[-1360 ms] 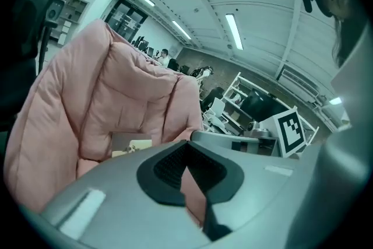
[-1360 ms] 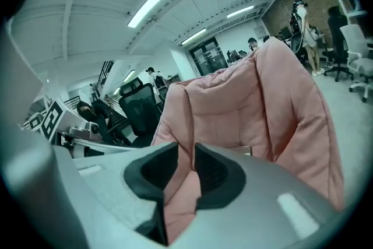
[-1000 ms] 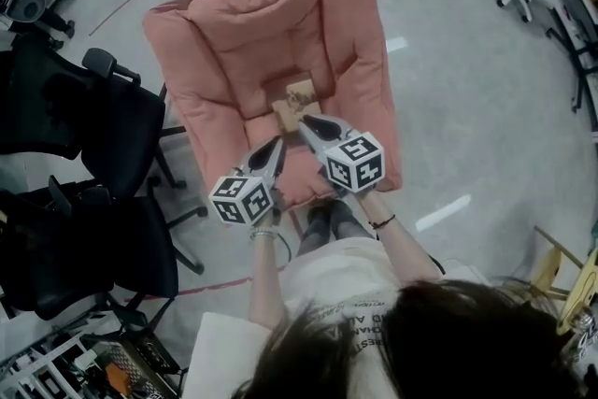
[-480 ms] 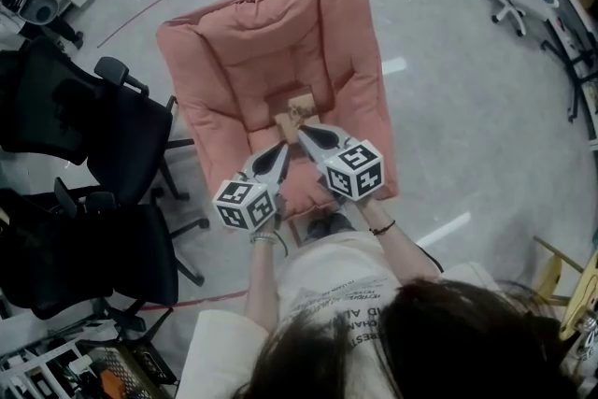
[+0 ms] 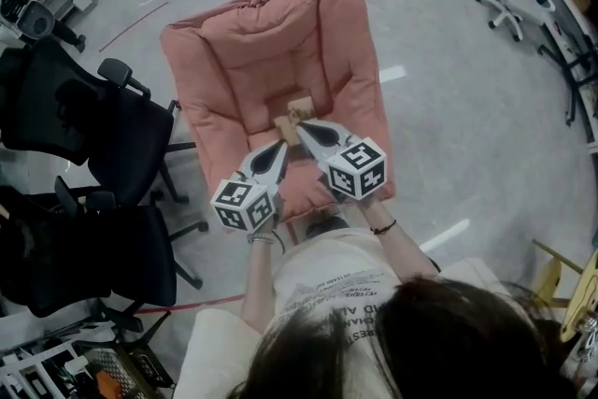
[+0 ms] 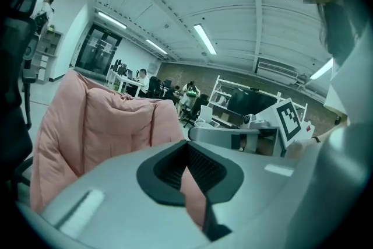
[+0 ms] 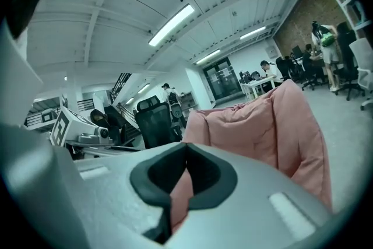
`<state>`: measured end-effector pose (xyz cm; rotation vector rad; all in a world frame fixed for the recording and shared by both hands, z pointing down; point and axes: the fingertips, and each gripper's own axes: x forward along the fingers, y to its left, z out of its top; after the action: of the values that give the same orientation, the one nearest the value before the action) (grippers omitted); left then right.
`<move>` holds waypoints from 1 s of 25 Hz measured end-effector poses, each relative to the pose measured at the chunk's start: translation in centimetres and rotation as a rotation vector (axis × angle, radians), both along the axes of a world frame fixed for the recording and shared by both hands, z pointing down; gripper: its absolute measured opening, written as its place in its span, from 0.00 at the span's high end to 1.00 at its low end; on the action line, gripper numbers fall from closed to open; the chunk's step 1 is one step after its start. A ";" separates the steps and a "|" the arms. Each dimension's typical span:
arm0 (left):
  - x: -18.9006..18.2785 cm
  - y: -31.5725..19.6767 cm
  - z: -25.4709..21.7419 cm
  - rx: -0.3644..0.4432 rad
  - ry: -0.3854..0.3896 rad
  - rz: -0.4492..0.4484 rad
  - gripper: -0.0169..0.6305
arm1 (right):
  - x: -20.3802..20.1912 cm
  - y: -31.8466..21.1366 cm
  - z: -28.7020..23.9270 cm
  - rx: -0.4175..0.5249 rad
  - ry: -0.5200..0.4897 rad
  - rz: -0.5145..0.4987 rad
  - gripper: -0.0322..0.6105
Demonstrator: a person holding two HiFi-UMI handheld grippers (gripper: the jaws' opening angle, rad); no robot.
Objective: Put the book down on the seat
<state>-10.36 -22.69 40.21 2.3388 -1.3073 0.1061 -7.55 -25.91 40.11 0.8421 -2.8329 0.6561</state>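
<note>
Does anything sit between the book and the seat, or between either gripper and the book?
Nothing visible does. The book already lies on the pink seat, and nothing else shows on the cushion. The left gripper and right gripper hover just short of it, jaws shut and empty, with only open air between.

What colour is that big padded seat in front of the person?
The seat is salmon pink, clearest in the head view.
</note>
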 end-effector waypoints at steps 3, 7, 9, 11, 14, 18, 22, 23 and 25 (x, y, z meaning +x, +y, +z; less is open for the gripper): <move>0.0 0.2 0.0 0.001 -0.001 0.001 0.98 | 0.0 0.2 -0.1 -0.001 -0.009 -0.002 0.95; 0.0 0.5 -0.1 0.002 0.000 0.005 0.98 | -0.1 0.7 -0.1 0.003 -0.002 -0.013 0.95; 0.1 0.6 -0.1 0.005 0.000 0.011 0.98 | -0.2 0.9 -0.1 0.011 0.010 -0.021 0.95; 0.1 0.7 0.0 0.007 -0.004 0.022 0.98 | -0.4 1.1 -0.2 0.019 0.016 -0.026 0.95; -0.1 0.9 -0.2 0.010 -0.012 0.027 0.98 | -0.4 1.3 -0.4 0.029 0.016 -0.030 0.95; -0.3 1.0 -0.4 0.014 -0.004 0.020 0.98 | -0.3 1.5 -0.7 0.036 0.013 -0.035 0.95; -0.3 1.3 -0.2 0.016 -0.005 0.024 0.98 | -0.5 1.8 -0.8 0.043 0.009 -0.041 0.95; -0.3 1.3 -0.2 0.019 -0.004 0.023 0.98 | -0.5 1.8 -0.8 0.045 0.008 -0.043 0.95; -0.4 1.3 -0.3 0.024 -0.004 0.024 0.98 | -0.7 1.9 -0.8 0.048 0.006 -0.046 0.95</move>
<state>-10.77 -21.38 39.93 2.3756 -1.2897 0.1037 -8.20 -23.99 39.31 0.7818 -2.8637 0.5807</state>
